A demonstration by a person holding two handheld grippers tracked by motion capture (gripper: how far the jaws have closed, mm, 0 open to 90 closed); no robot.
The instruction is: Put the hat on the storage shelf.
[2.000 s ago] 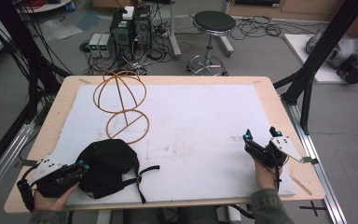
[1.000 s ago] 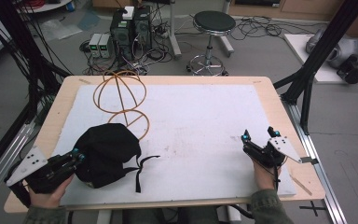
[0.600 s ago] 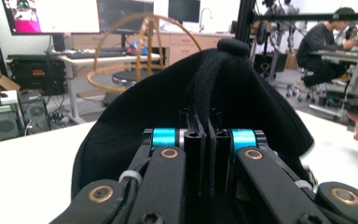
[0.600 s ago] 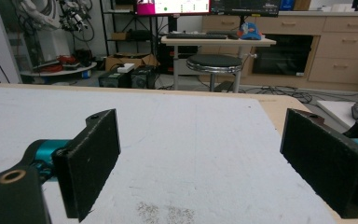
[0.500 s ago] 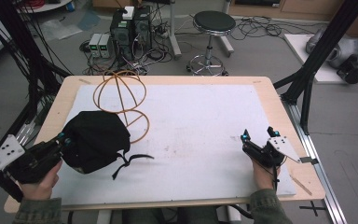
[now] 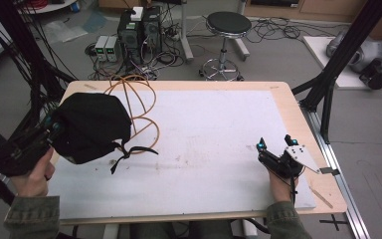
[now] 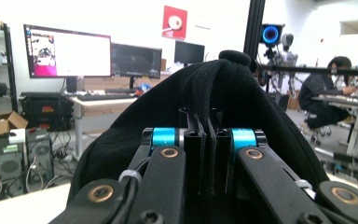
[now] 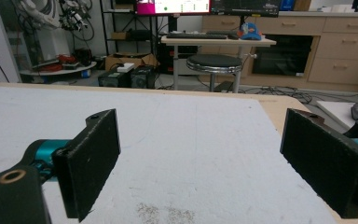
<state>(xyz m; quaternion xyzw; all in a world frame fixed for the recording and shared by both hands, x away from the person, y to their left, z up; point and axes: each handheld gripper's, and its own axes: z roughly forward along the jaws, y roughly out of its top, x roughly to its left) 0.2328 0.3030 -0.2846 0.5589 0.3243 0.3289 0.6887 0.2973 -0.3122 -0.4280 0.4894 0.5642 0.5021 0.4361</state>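
Observation:
A black cloth cap [image 6: 90,127] hangs in the air at the table's left edge, its straps [image 6: 129,153] dangling down to the white mat. My left gripper [image 6: 52,125] is shut on the cap's edge; in the left gripper view the black fabric [image 7: 223,88] bulges over the closed jaws. Just right of the cap stands an orange wire frame [image 6: 137,112] of hoops. My right gripper [image 6: 274,144] rests low at the right front of the mat, open, with nothing between its pads [image 8: 93,161].
A white mat [image 6: 204,134] covers the wooden table [image 6: 298,119]. Black frame posts [image 6: 338,64] rise at the right rear and left. Beyond the far edge are a stool [image 6: 228,30], computer boxes [image 6: 139,25] and cables on the floor.
My left gripper has lifted the cap off the mat and carried it up and leftward, toward the wire frame. The straps now trail below. The right gripper has stayed put.

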